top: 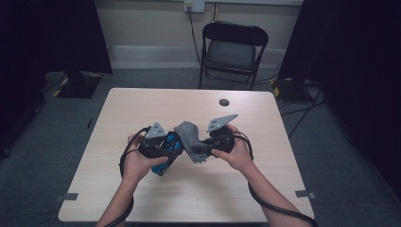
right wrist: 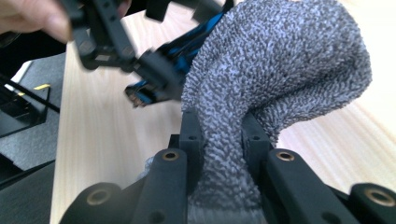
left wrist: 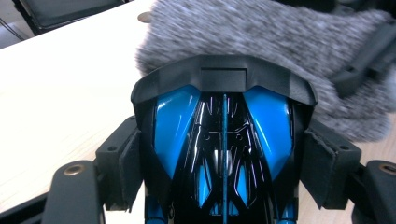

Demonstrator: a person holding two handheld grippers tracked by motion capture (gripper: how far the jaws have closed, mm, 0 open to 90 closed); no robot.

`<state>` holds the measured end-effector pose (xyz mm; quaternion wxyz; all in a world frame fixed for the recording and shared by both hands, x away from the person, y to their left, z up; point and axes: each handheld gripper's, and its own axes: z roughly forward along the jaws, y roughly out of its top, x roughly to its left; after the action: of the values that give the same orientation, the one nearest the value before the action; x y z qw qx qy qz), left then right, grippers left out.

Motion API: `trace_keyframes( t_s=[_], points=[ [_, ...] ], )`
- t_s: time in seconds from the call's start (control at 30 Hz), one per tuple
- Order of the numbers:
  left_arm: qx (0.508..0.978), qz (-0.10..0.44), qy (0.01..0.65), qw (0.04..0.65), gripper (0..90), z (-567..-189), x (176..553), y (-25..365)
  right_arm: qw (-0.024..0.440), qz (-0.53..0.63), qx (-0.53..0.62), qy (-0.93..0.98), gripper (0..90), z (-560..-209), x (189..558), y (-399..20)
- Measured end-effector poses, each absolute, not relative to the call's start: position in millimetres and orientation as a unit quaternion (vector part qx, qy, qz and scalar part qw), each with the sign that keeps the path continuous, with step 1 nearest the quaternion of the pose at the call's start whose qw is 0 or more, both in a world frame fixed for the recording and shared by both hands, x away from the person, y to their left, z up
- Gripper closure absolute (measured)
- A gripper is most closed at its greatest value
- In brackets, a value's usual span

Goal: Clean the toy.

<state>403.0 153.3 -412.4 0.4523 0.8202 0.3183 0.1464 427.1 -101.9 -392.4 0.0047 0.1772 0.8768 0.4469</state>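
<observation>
A glossy blue and black toy car sits between the pads of my left gripper, which is shut on its sides. In the high view that left gripper holds the toy car just above the table's middle. A grey fuzzy cloth is pinched between the pads of my right gripper. The cloth arches from the right gripper onto the car's far end and lies over it. The left gripper appears blurred in the right gripper view.
The light wooden table carries a small dark round disc near its far edge. A black folding chair stands behind the table. Dark stands and cables flank it on the grey floor.
</observation>
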Motion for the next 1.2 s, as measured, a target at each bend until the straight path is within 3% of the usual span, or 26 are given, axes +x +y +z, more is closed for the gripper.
trace_keyframes(
  t_s=[0.63,0.87,1.2],
  points=[
    [0.813,0.154,0.336,0.451,25.6,-413,406,161,-0.011,0.448,0.169,0.878,76.1,-416,405,-115],
    [0.807,0.159,0.335,0.459,25.6,-404,404,162,0.005,0.430,0.212,0.878,76.0,-429,411,-132],
    [0.817,0.151,0.312,0.461,25.5,-399,405,138,0.020,0.455,0.237,0.858,76.0,-414,418,-121]
  ],
)
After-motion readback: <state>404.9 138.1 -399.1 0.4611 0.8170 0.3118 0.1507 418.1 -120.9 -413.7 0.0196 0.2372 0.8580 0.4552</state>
